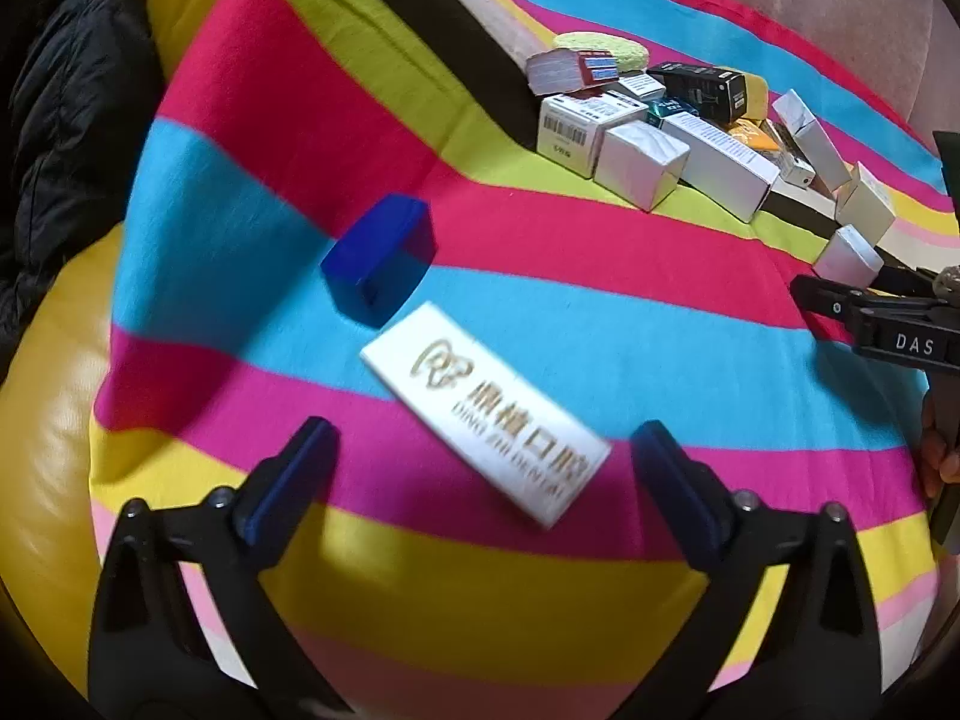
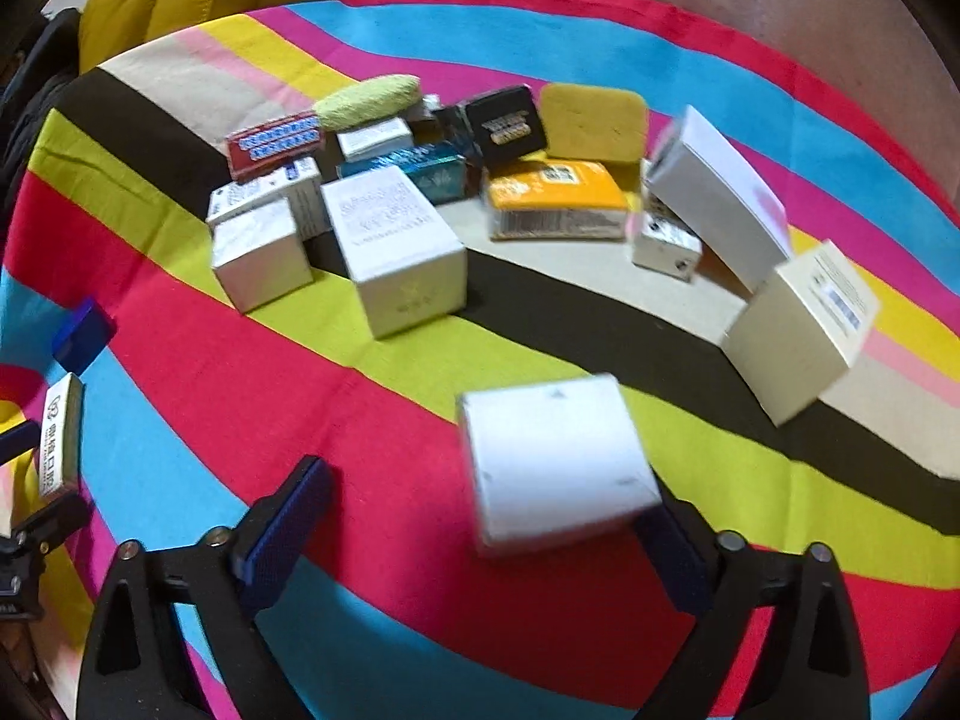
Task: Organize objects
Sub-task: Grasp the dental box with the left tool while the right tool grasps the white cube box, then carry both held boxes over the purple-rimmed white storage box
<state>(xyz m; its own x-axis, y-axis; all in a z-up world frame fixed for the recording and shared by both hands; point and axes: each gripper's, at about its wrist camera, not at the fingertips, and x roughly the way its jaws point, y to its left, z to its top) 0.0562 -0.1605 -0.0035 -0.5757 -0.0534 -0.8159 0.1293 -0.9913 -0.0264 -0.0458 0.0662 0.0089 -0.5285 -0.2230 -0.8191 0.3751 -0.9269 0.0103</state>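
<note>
Boxes unheld: my left gripper [image 1: 480, 468] and right gripper [image 2: 480, 516] gape; white box [image 2: 555, 468] may skid off one pad.

A: Left wrist camera?
B: Rides on my left gripper [image 1: 480, 480], looking steeply down, close over the striped blanket [image 1: 540, 312]; box pile [image 1: 690, 132] at upper right.

A: Right wrist camera?
B: Same tilt, nearer the box pile [image 2: 420, 210], now centre frame.

A: Shared ground?
B: The pile, the blanket, the blue box [image 1: 381, 261], the white lettered box [image 1: 486, 414]; both sit far left in my right view.
</note>
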